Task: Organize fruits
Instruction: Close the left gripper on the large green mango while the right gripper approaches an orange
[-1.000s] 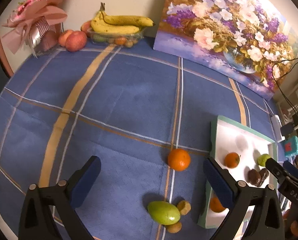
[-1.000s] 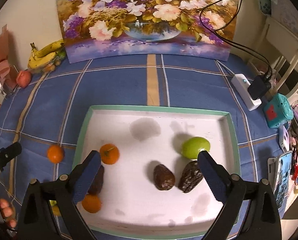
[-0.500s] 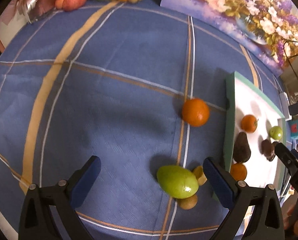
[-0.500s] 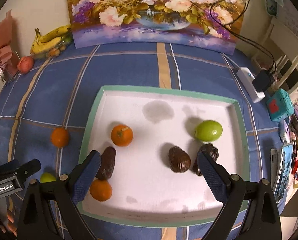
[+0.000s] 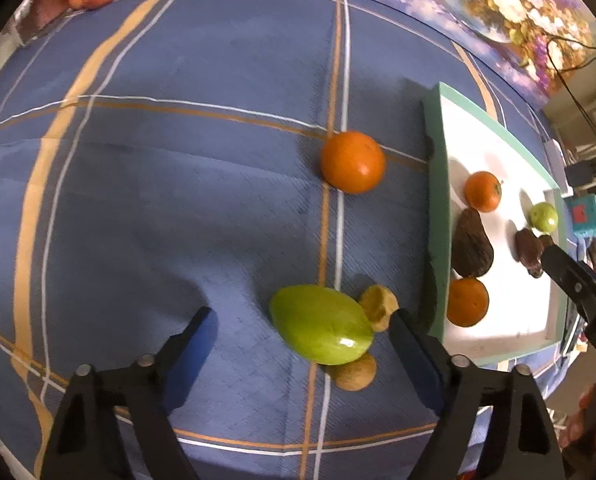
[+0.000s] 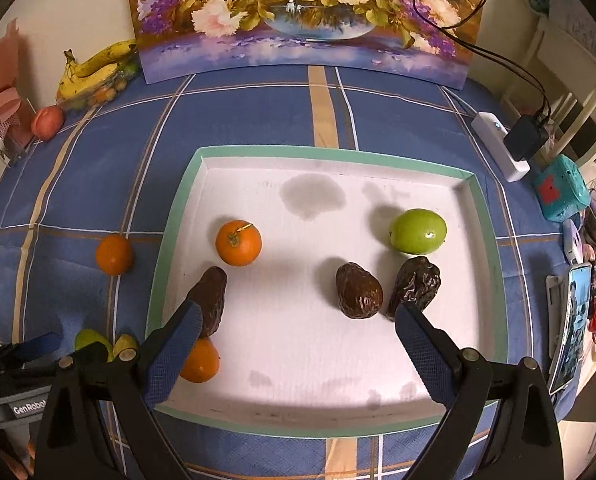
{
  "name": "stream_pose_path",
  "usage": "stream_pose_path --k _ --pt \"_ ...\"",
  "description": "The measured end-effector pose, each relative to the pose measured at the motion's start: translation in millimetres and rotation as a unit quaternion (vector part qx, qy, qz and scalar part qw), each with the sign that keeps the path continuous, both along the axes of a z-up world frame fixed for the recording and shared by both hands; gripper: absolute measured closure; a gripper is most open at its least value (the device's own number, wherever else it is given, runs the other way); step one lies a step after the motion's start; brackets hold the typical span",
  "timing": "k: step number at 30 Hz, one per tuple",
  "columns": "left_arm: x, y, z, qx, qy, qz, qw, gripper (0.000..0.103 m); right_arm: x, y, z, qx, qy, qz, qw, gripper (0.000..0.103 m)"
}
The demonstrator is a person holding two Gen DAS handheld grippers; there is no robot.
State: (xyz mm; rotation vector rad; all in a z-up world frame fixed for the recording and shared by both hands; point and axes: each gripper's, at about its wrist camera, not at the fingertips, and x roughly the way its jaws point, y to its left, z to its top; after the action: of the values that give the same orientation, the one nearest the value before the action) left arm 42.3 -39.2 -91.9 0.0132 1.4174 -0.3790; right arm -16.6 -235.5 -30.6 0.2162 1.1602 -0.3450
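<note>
My left gripper (image 5: 302, 328) is open, its jaws low over the blue cloth on either side of a green mango (image 5: 322, 330); two small brown fruits (image 5: 379, 313) touch the mango. A loose orange (image 5: 352, 162) lies farther on. The white tray (image 6: 298, 162) holds two oranges (image 6: 238, 242), a green fruit (image 6: 418, 231) and three dark wrinkled fruits (image 6: 358, 290). My right gripper (image 6: 298, 330) is open and empty above the tray's near side. The left gripper shows in the right wrist view (image 6: 37, 350).
Bananas (image 6: 97, 66) and a peach (image 6: 47, 120) sit at the table's far left by a pink bouquet. A flower painting (image 6: 306, 12) leans on the wall. A power strip (image 6: 498, 144), teal box (image 6: 564, 188) and phone (image 6: 574, 316) line the right edge.
My left gripper has moved down and forward, so the green mango now lies between its jaws. My right gripper has pulled back a little from the tray.
</note>
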Motion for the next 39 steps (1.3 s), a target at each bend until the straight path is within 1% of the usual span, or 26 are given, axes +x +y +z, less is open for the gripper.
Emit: stream_pose_path --k 3,4,6,9,10,12,14,21,23,27,30,32,35,39 --pt "-1 -6 -1 0.000 0.004 -0.002 1.0000 0.017 1 0 0 0.001 0.001 0.002 1.000 0.006" --pt "-1 -6 -1 0.000 0.004 -0.001 1.0000 0.019 1 0 -1 0.001 0.002 0.002 1.000 0.006" --pt "1 -8 -3 -0.002 0.008 -0.002 1.0000 0.027 1 0 -1 0.001 0.003 0.003 1.000 0.006" --pt "3 -10 -5 -0.007 0.013 -0.002 0.9999 0.029 1 0 -1 0.002 0.003 0.003 1.000 0.006" --pt "1 -8 -4 -0.010 0.012 -0.003 0.9999 0.037 1 0 -1 0.002 0.003 0.004 1.000 0.006" --pt "1 -7 -4 -0.024 0.014 -0.002 0.9996 0.050 1 1 -1 0.002 0.003 0.004 1.000 0.006" --pt "0 -9 -3 -0.015 0.008 -0.004 0.9998 0.049 2 1 -1 0.003 0.004 0.004 1.000 0.006" --pt "-1 -10 -2 -0.018 0.007 0.000 0.9998 0.050 3 1 -2 0.004 0.005 0.005 1.000 0.006" --pt "3 -5 1 -0.021 0.005 0.006 0.9997 0.050 3 1 -3 0.005 0.005 0.005 1.000 0.006" --pt "10 8 13 -0.030 -0.007 0.032 0.9990 0.050 3 0 -6 0.008 0.007 0.006 1.000 0.006" --pt "16 18 25 -0.032 -0.029 0.054 0.9976 0.050 5 1 -6 0.012 0.003 0.008 1.000 0.006" --pt "21 26 32 -0.036 -0.043 0.072 0.9958 0.050 8 3 -4 0.021 -0.010 0.013 1.000 0.006" --pt "30 41 45 -0.043 -0.066 0.106 0.9913 0.050 15 10 -2 0.034 -0.029 0.023 0.999 0.006" --pt "44 61 55 -0.055 -0.082 0.140 0.9852 0.050 26 19 -4 0.054 -0.045 0.032 0.997 0.006"
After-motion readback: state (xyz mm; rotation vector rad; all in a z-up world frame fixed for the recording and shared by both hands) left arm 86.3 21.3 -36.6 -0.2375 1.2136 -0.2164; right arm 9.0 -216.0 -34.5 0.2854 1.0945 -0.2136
